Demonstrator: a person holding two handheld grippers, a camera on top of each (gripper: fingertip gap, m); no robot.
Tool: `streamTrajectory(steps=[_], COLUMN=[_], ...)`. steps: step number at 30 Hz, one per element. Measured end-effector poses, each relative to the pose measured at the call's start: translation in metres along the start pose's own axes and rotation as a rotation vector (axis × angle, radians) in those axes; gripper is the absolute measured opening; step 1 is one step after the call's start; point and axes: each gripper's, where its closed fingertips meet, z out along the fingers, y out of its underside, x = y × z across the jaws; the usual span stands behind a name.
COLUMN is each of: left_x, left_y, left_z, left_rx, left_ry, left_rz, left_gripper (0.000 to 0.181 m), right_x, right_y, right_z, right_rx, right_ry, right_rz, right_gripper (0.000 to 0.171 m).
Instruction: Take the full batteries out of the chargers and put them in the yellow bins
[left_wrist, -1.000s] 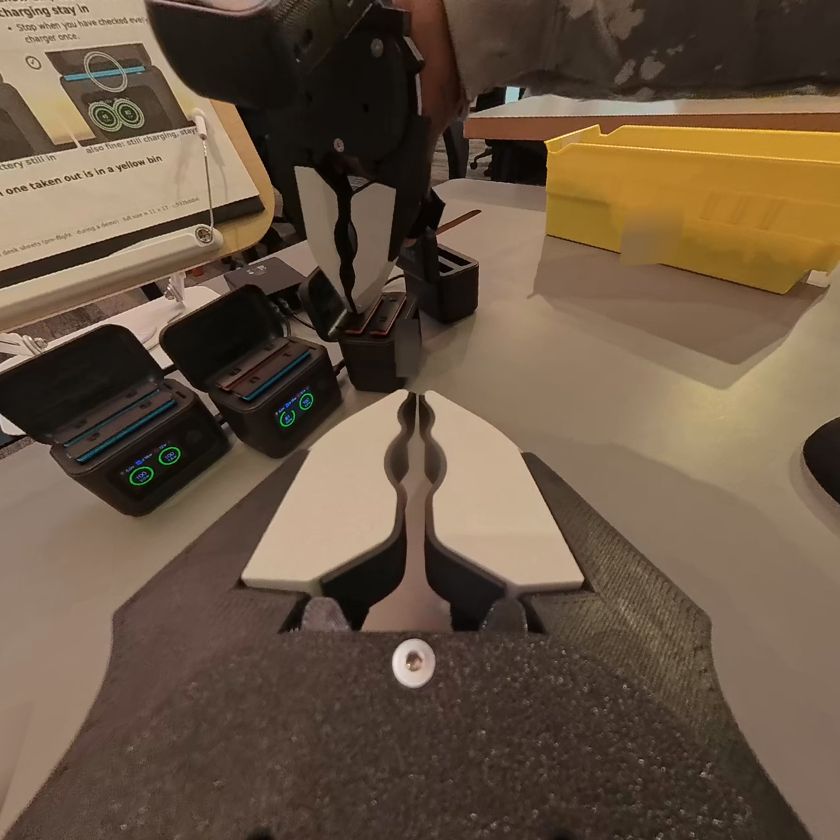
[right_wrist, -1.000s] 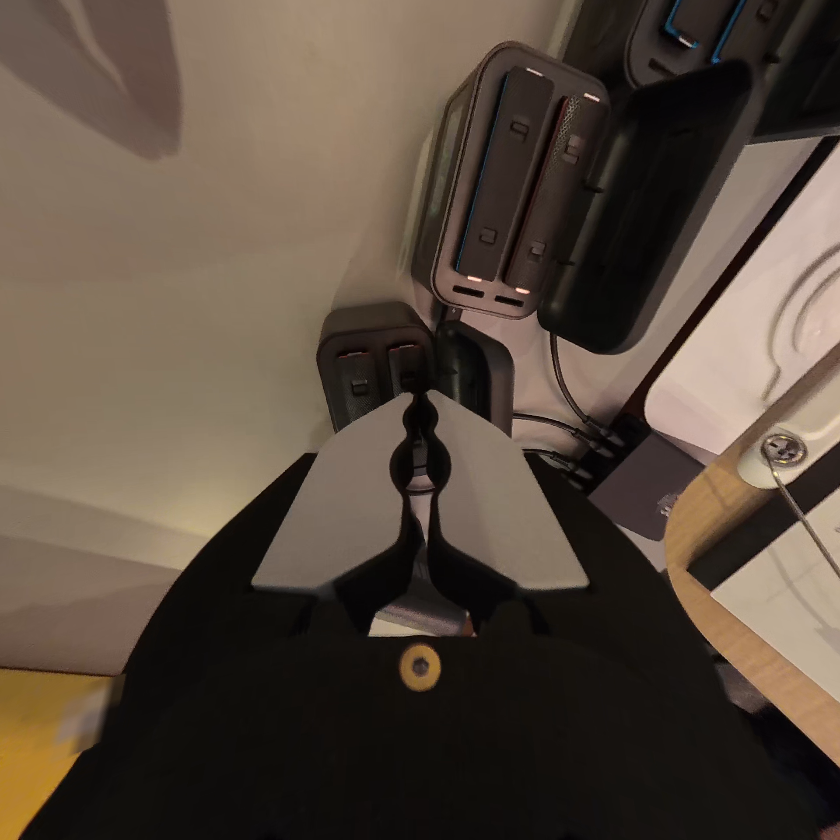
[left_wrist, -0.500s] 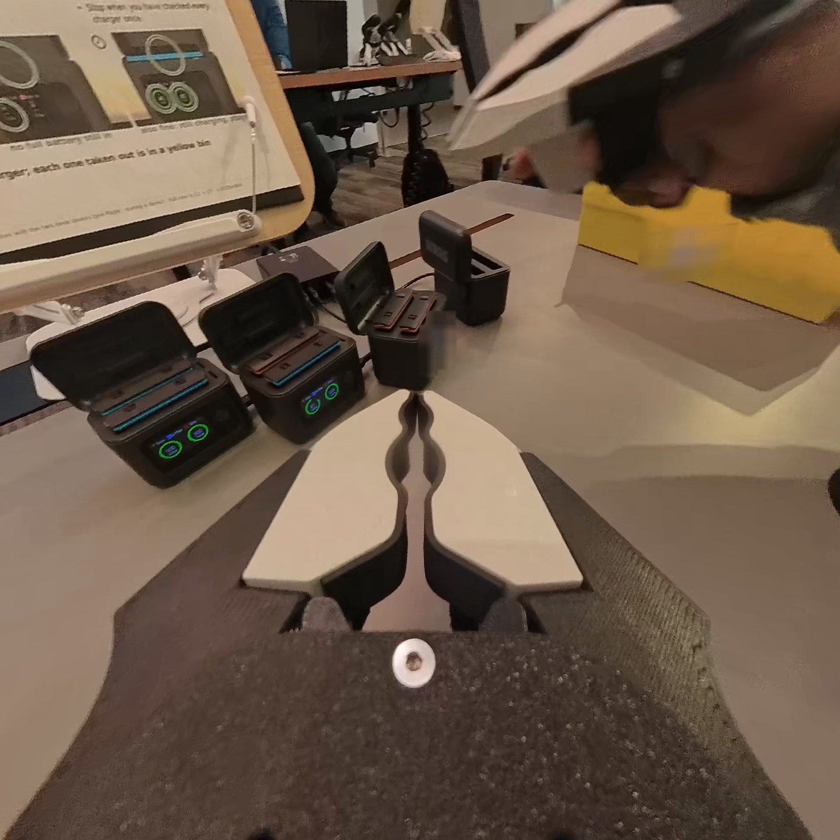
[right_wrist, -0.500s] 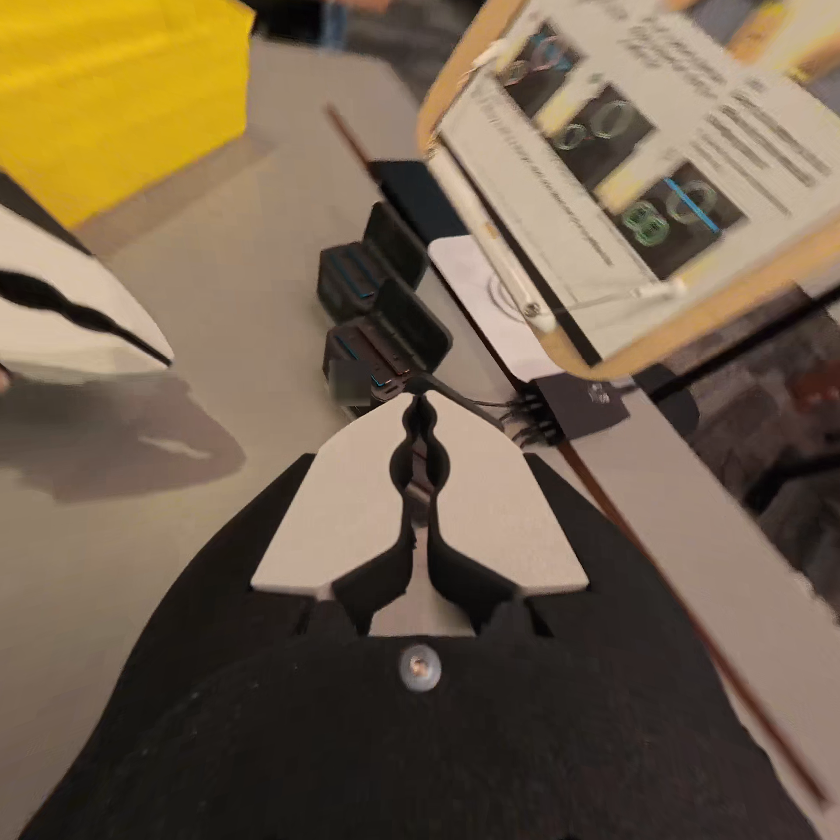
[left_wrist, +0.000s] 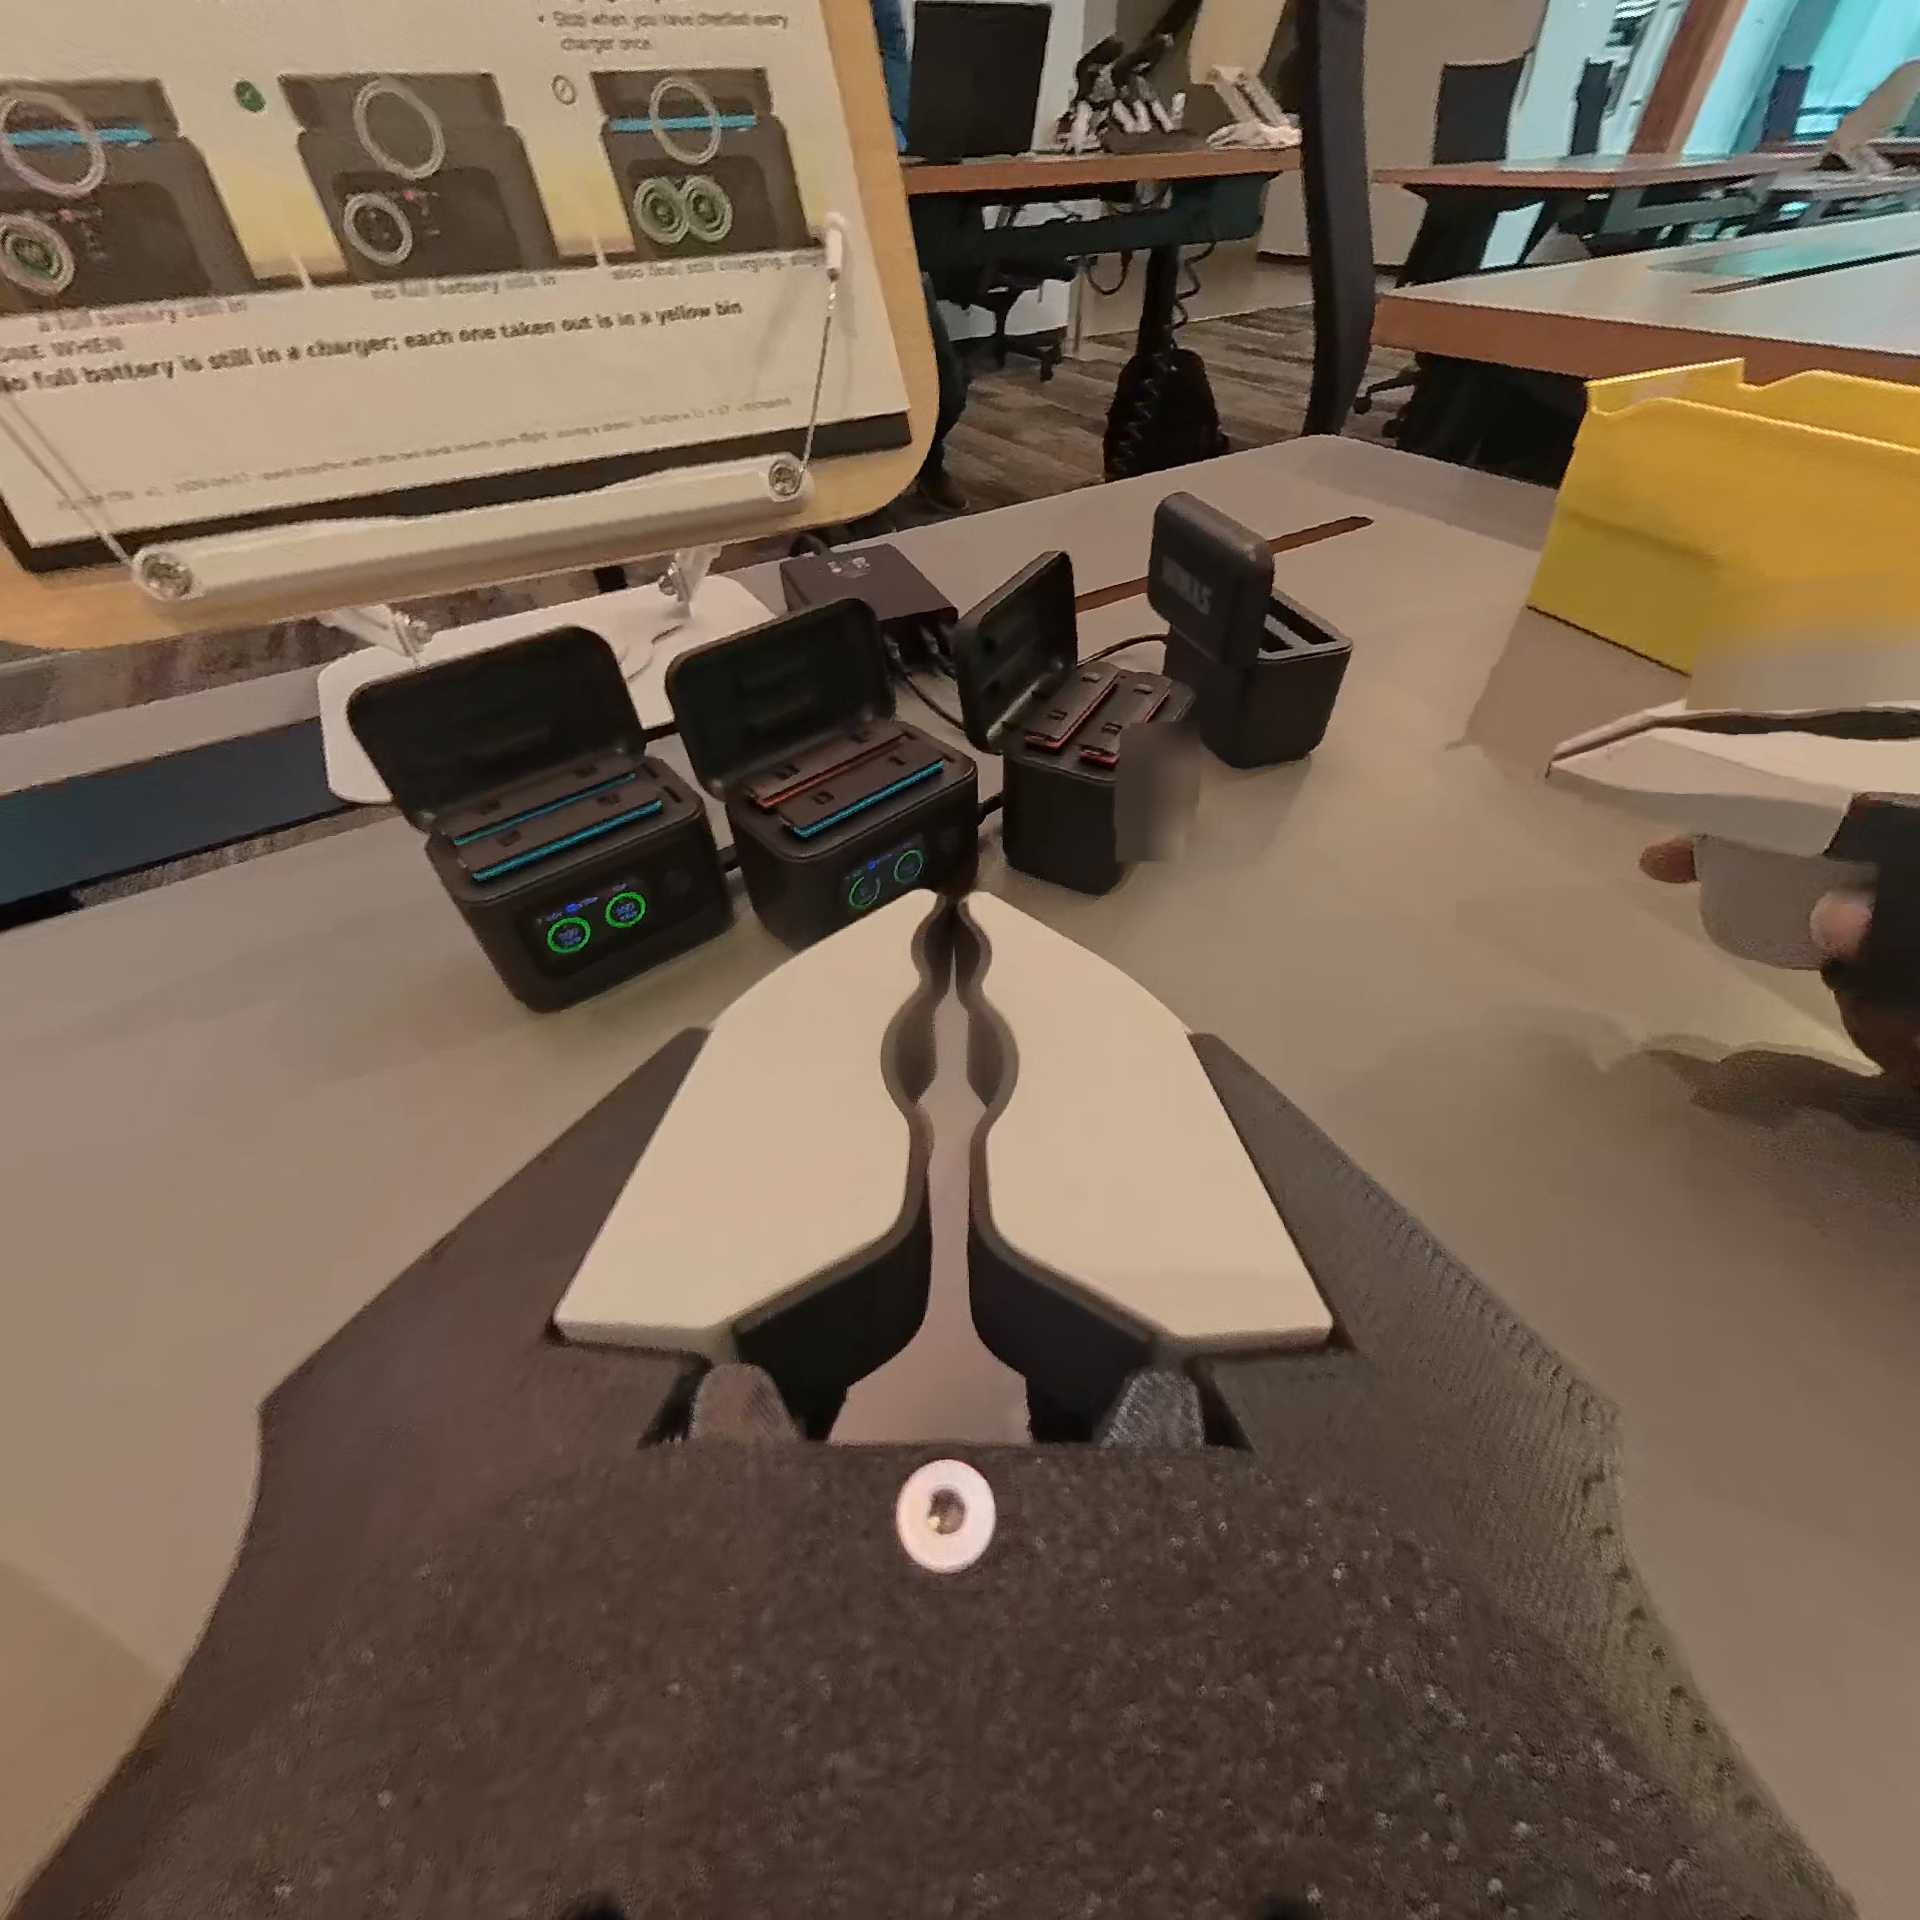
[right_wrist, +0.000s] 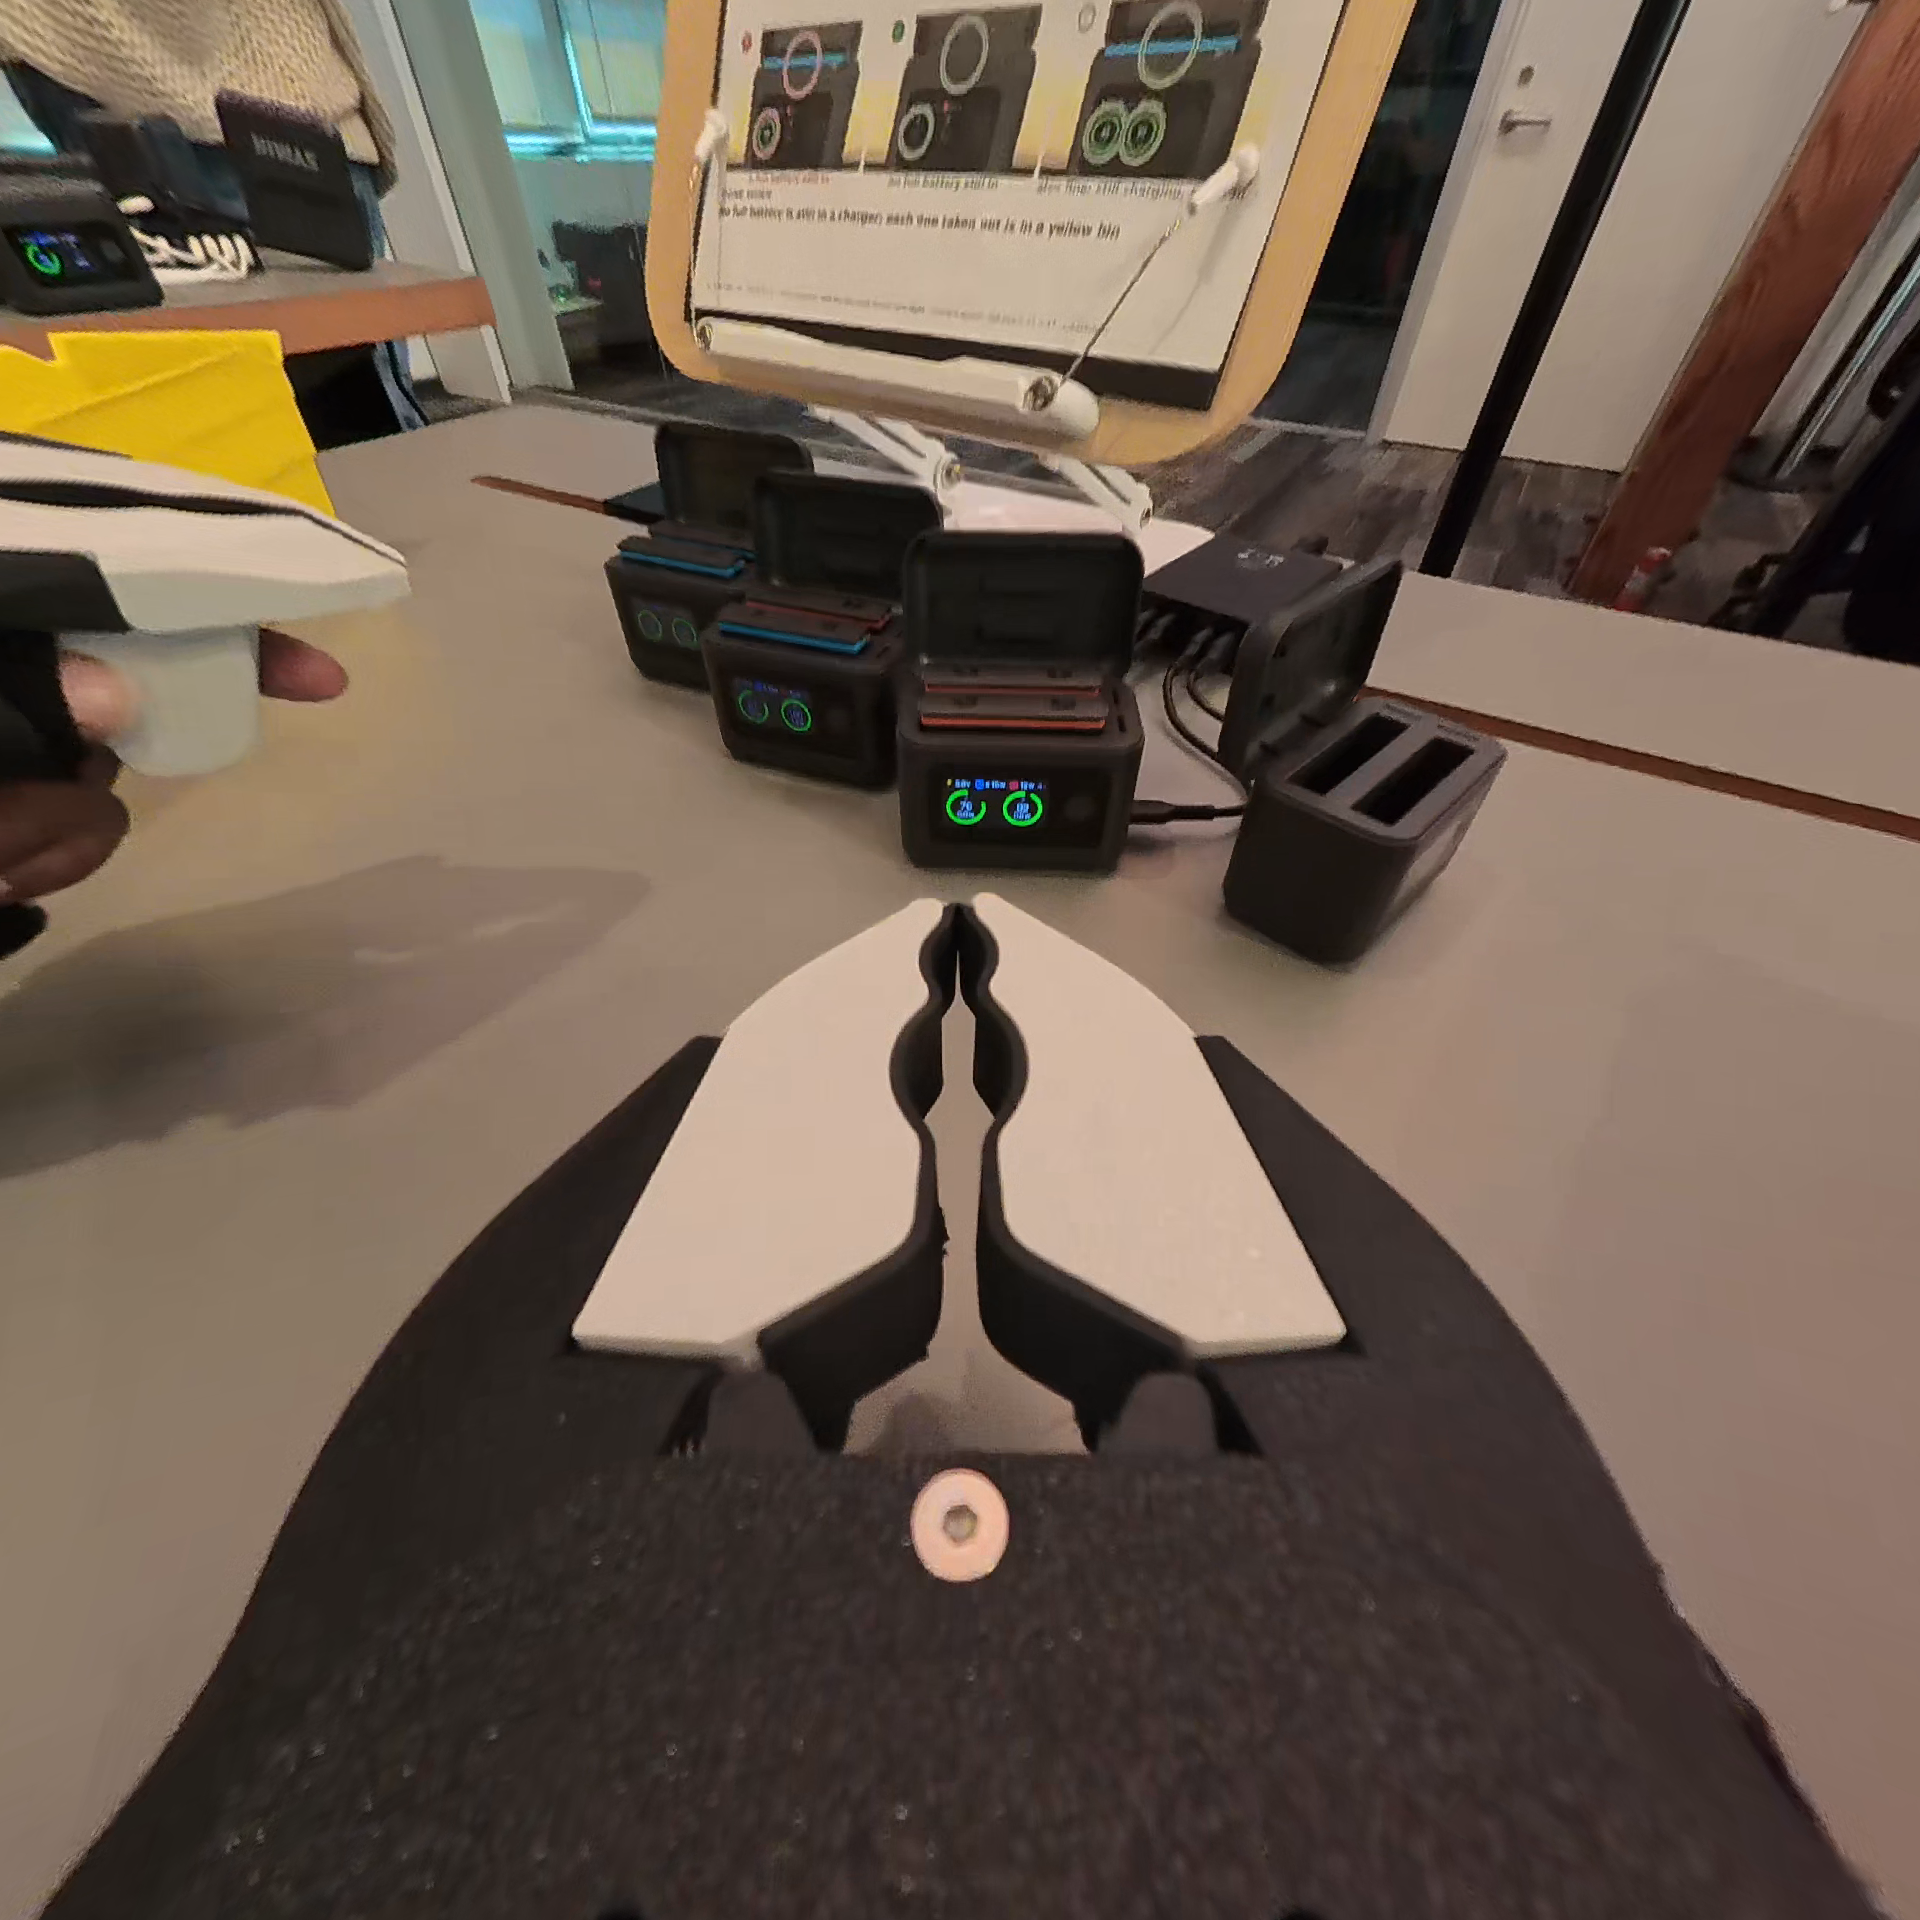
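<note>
Four black chargers stand in a row with lids open. In the left wrist view the leftmost charger (left_wrist: 571, 842) holds two blue-edged batteries, the second charger (left_wrist: 852, 810) a red-edged and a blue-edged one, the third charger (left_wrist: 1070, 779) two red-edged ones, and the fourth charger (left_wrist: 1273, 675) is empty. My left gripper (left_wrist: 951, 912) is shut and empty, low in front of the second charger. My right gripper (right_wrist: 961, 914) is shut and empty, short of the third charger (right_wrist: 1013, 769), whose screen shows two green rings. A yellow bin (left_wrist: 1745, 520) stands at the far right.
An instruction board on a white stand (left_wrist: 447, 260) leans over the chargers. A black power hub (left_wrist: 868, 577) with cables lies behind them. The right gripper (left_wrist: 1714, 774) shows at the right edge of the left wrist view, the left gripper (right_wrist: 208, 551) at the left of the right wrist view. The left gripper's tips are roughly 15 centimeters from the right gripper's.
My right gripper has lifted off the third charger, swung away to the right and now sits low, facing the chargers, still shut. My left gripper has drawn back slightly and turned left.
</note>
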Motion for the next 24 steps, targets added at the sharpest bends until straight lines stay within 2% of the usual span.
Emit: streamTrajectory(steps=[5,8,13,17,21,24], left_x=[-0.006,-0.012,-0.038,-0.085,-0.127,-0.151], left_y=[0.011,0.002,-0.063,-0.108,-0.109,-0.075], left_z=[0.0,-0.008,-0.056,-0.107,-0.141,-0.153], left_rx=[-0.067,-0.044,0.094,0.079,-0.146,-0.416], left_ry=[-0.057,-0.096,-0.155,-0.21,-0.162,-0.096], left_rz=[-0.035,0.006,0.09,0.203,0.335,0.407], left_gripper=[0.0,0.0,0.0,0.0,0.0,0.001], right_x=[0.008,0.01,0.007,0.004,-0.002,-0.007], right_y=[0.007,0.008,0.009,0.01,0.011,0.014], right_z=[0.003,0.003,0.002,0.001,0.0,0.002], right_rx=[-0.017,-0.023,-0.035,-0.042,-0.047,-0.065], right_ry=[0.028,0.042,0.03,0.009,-0.022,-0.046], right_rz=[0.028,0.019,0.007,0.013,0.022,0.021], right_gripper=[0.0,0.0,0.0,0.0,0.0,0.0])
